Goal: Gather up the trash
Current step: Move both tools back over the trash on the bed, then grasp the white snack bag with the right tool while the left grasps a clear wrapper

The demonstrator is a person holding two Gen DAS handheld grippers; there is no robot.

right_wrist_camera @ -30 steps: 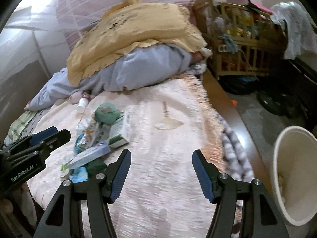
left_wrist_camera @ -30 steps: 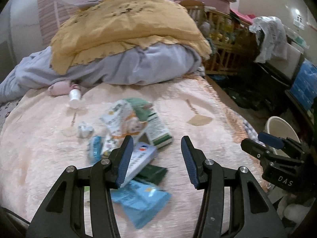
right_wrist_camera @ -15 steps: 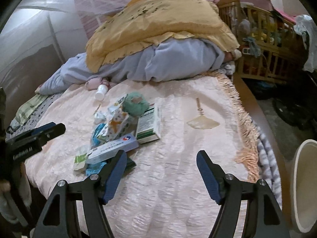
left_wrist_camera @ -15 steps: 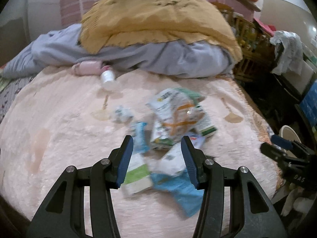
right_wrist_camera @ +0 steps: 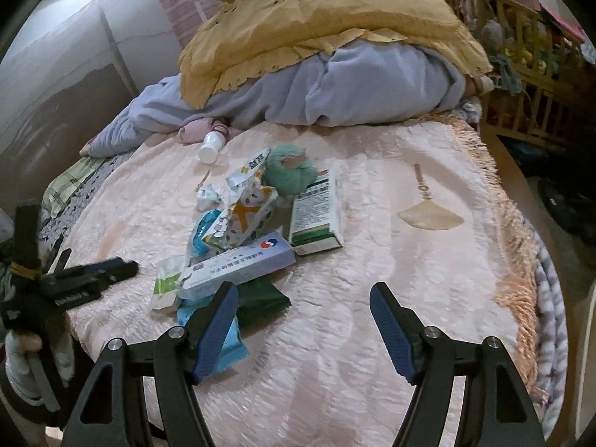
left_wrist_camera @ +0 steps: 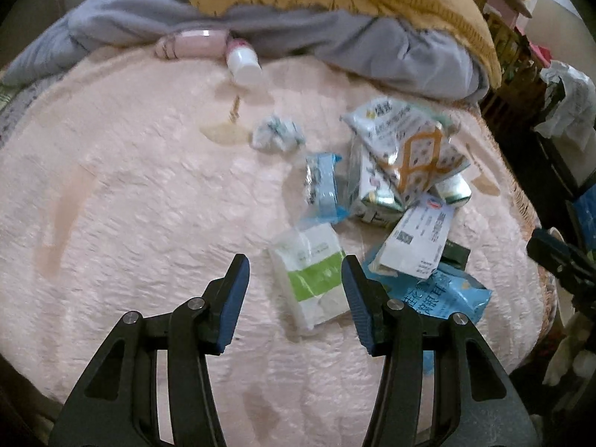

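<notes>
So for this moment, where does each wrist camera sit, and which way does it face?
Left wrist: low over the pink bedspread, facing the pillow end; its open left gripper frames the white-and-green packet.
Right wrist: near the bed's foot, facing the pillows; the open right gripper shows, and the left gripper at the left edge.
Shared: the white bottle.

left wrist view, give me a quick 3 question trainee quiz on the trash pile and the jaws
1. True or false: the left gripper has its jaws shut on a packet.
2. Which item lies directly ahead between the left jaws? A) white bottle B) white and green packet C) crumpled wrapper
3. What colour is the bag under the long white box?

Key: 1 false; 2 B; 3 blue.
</notes>
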